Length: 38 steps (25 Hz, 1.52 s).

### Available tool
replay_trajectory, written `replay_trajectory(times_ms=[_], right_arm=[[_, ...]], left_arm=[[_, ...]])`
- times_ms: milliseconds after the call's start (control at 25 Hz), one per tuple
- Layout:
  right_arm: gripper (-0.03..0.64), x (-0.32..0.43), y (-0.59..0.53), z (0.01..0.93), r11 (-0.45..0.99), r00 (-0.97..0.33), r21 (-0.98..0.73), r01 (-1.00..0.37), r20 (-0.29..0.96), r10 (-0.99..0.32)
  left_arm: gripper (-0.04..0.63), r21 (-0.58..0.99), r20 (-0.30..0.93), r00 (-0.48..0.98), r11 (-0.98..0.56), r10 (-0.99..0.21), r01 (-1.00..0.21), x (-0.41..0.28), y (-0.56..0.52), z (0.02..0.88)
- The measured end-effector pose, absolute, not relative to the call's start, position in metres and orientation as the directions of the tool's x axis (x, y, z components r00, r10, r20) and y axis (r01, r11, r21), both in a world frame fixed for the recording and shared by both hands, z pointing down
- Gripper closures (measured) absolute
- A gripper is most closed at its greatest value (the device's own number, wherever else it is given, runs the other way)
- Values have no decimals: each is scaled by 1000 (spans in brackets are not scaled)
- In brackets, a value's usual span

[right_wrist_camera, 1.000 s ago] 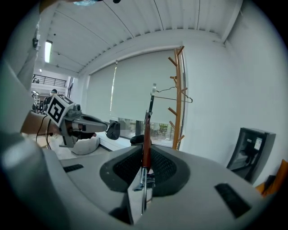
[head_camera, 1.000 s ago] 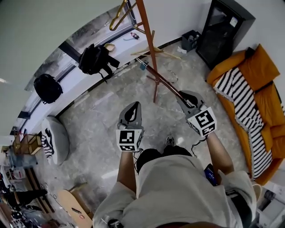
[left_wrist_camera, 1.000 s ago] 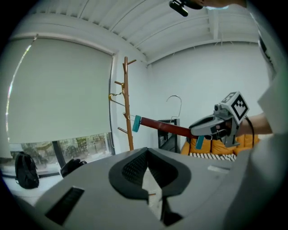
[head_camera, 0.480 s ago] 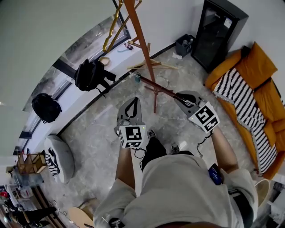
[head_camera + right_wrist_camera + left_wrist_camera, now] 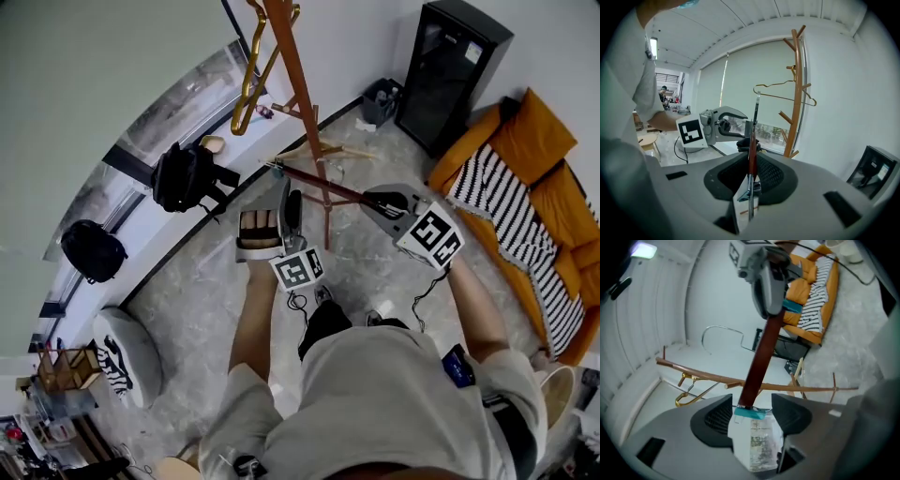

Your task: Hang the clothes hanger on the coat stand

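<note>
A dark red-brown wooden clothes hanger [image 5: 323, 186] runs from my right gripper [image 5: 380, 200], which is shut on one end, to my left gripper [image 5: 281, 192]. The left gripper's jaws have just been opening. They stand wide apart with the hanger's teal-clipped end [image 5: 750, 412] between them, and the pads do not press on it. The hanger's wire hook [image 5: 721, 332] points away. The wooden coat stand [image 5: 298, 89] rises just behind the hanger and carries a gold hanger [image 5: 247, 80]. In the right gripper view the hanger bar [image 5: 752, 143] stands between the pads and the stand [image 5: 797, 93] is ahead to the right.
Two black backpacks [image 5: 185, 178] lie by the window wall on the left. An orange sofa [image 5: 553, 178] with a striped cloth fills the right side. A black cabinet [image 5: 450, 70] and a small bin [image 5: 380, 98] stand at the back. The stand's legs [image 5: 323, 150] spread on the grey floor.
Both hands moved forward toward the coat stand. The left gripper rolled onto its side, came up to the hanger's free end and opened its jaws around it. The right gripper kept its grip.
</note>
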State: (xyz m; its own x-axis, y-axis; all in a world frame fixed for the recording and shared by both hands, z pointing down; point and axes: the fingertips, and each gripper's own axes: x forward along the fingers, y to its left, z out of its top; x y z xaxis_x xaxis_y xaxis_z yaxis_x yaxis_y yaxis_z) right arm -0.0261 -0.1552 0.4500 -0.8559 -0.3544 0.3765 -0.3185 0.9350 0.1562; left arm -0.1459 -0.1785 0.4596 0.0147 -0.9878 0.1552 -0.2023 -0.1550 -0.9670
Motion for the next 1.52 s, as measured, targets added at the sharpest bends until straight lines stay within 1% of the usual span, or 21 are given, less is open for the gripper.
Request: replay_trajectory(times_ms=[80,280,520,560,640,680,840,960,1120,1200,1280,1360,1440,1520], right_arm=[[563,-30,-159,448,938,-859,143,-316,376,-347],[564,-41,-167,445,950,-868,121,-287,387,-311],[563,-52,-173,450,963,-872,106,-248,409,-270],[564,-52,-174,451,965,-873,96,-244,411,-262],[564,-53,-177,453,968,-876,80,-237,414,-249],[565,-53,-178,453,969,-876,75,-234,416,-244],[563,-55,-180,456,973,-873,70,-219,431,-227],[562,-59,-180,460,973,-863,98,-208,450,-230],[543,-68,-190,462,951,-836,203,-232,458,-301],[522,-69,-197,463,917,-797,313,-248,472,-376],[507,-69,-201,466,859,-751,455,-234,477,-458],[497,-69,-201,470,778,-711,599,-187,464,-528],[497,-68,-202,477,668,-659,736,-110,449,-603],[495,-67,-206,483,558,-608,829,-31,428,-669]], left_arm=[[325,-980,150,11,-150,-989,-131,-146,-190,466],[321,-994,109,10,-110,-994,-24,-147,-210,468],[322,-995,104,36,-105,-994,-1,-145,-223,476],[333,-995,100,38,-100,-994,1,-145,-223,476],[430,-996,95,39,-95,-995,0,-145,-223,475],[445,-995,99,39,-99,-994,0,-145,-223,476],[449,-992,124,28,-124,-992,8,-148,-223,481],[450,-990,143,-3,-143,-990,-8,-153,-222,485],[451,-979,198,-69,-194,-978,-59,-164,-225,495],[451,-974,224,-97,-219,-970,-59,-169,-225,501],[451,-967,251,-110,-246,-962,-64,-170,-224,507],[451,-961,272,-110,-265,-956,-76,-169,-224,512],[451,-958,281,-104,-274,-954,-81,-166,-224,515],[451,-954,297,-100,-289,-950,-84,-163,-225,518]])
